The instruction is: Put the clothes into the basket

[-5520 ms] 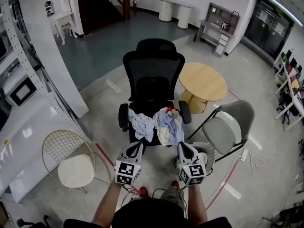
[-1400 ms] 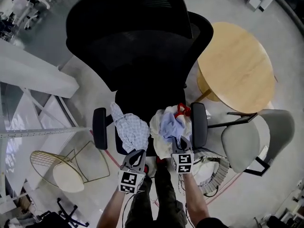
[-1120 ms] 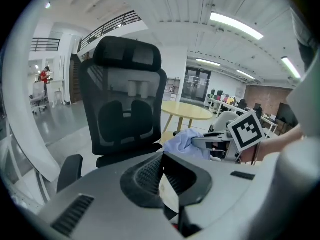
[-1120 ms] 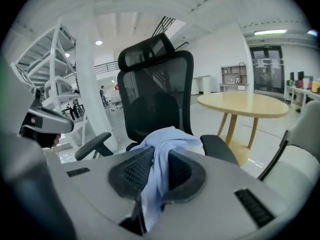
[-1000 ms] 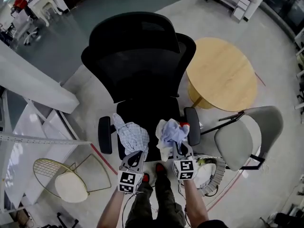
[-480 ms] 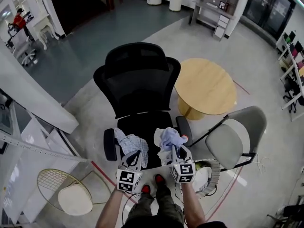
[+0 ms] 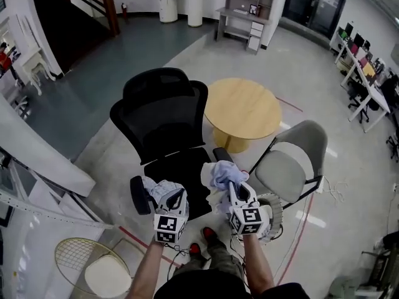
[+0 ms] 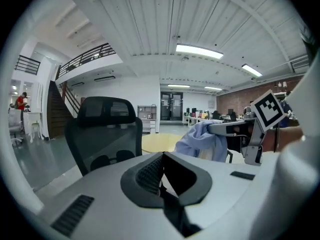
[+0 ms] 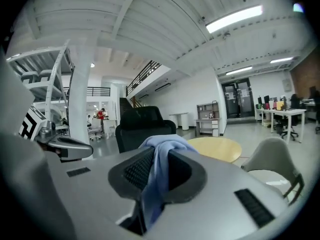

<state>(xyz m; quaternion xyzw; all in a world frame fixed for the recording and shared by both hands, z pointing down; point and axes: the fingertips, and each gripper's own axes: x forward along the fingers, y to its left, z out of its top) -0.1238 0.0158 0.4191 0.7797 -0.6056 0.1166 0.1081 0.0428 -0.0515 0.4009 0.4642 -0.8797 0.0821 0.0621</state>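
Note:
My left gripper point(image 7: 176, 195) is shut on a pale checked cloth point(image 7: 156, 190), which hangs over the front left of the black office chair point(image 7: 163, 120). My right gripper point(image 7: 232, 188) is shut on a bundle of lilac and white clothes point(image 7: 221, 174), held above the chair's right armrest. In the right gripper view the lilac cloth point(image 9: 159, 151) drapes down between the jaws. From the left gripper view I see the right gripper point(image 8: 239, 129) with that bundle point(image 8: 201, 140) hanging from it. The white woven basket point(image 7: 275, 205) stands on the floor, partly hidden behind my right gripper.
A round wooden table point(image 7: 242, 108) stands behind the chair. A grey folding chair point(image 7: 290, 164) is at the right, next to the basket. A gold wire stool point(image 7: 93, 268) sits at the lower left, beside a white shelf unit point(image 7: 31, 167).
Both grippers have risen off the chair seat, each carrying its clothes. The seat, covered with clothes before, now shows bare black. The head view has drawn back and up.

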